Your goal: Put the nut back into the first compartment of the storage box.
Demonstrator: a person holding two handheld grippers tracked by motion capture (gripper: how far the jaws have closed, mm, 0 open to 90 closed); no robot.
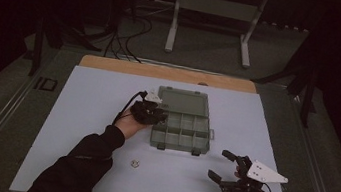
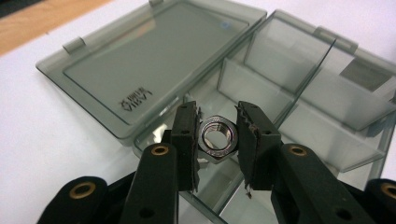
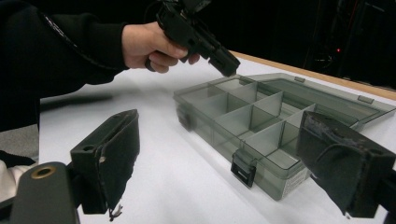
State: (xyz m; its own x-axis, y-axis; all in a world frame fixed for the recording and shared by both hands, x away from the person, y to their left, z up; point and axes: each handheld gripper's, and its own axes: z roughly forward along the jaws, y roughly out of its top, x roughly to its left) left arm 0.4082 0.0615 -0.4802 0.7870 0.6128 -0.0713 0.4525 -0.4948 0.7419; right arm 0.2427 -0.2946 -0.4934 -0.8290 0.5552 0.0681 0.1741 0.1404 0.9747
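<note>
A grey see-through compartment box [image 1: 181, 139] lies open on the white board, its lid [image 1: 183, 102] flat behind it. My left gripper [image 1: 156, 115] hangs over the box's left end, tilted down toward a compartment by the hinge. In the left gripper view its jaws [image 2: 217, 116] are shut on a shiny steel hex nut [image 2: 218, 136], held by its flats just above the compartment's wall [image 2: 261, 88]. A second small nut [image 1: 135, 162] lies loose on the board in front of the box. My right gripper [image 1: 218, 164] rests at the front right, jaws wide open with nothing between them [image 3: 226, 158].
The white board [image 1: 85, 114] lies on a wooden table, its far edge [image 1: 162, 71] showing. A metal stand [image 1: 213, 11] and cables [image 1: 126, 39] sit on the dark floor beyond. The box's latches [image 3: 243, 169] face the right gripper.
</note>
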